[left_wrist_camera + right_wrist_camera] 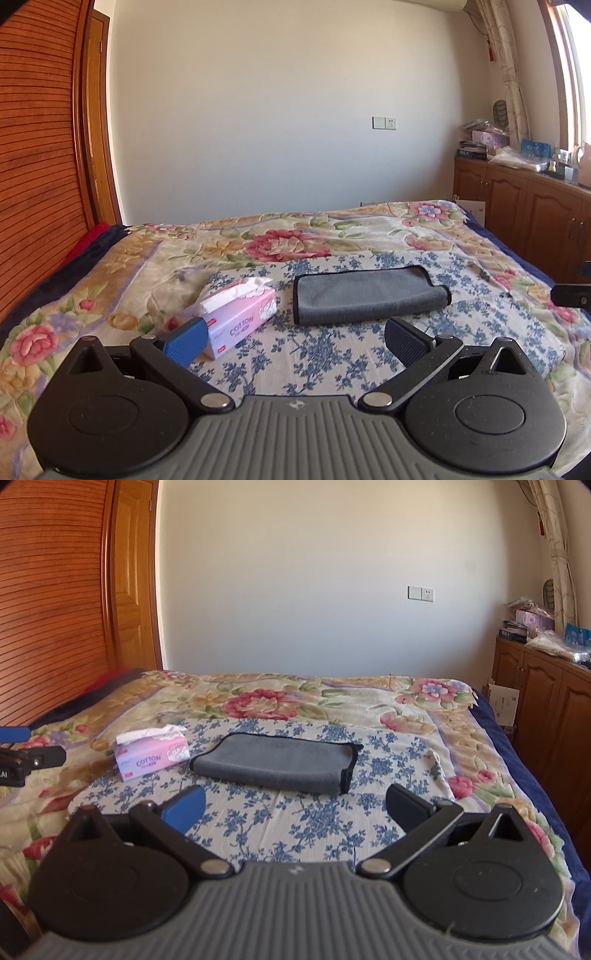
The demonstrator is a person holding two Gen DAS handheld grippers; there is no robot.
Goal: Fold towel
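1. Left black two-finger gripper with blue pads [295, 341]: jaws spread wide, holding nothing, raised above the bed.
2. Pink rectangular cardboard tissue box [240, 317]: just left of the towel, apart from it.
3. Grey black-edged microfibre towel [369, 295]: already doubled, flat on the blue-flowered white cloth [332, 354], ahead of both grippers, long axis left-to-right.
4. Right black two-finger gripper [295, 810]: likewise spread and empty; neither judged clearly nearer.
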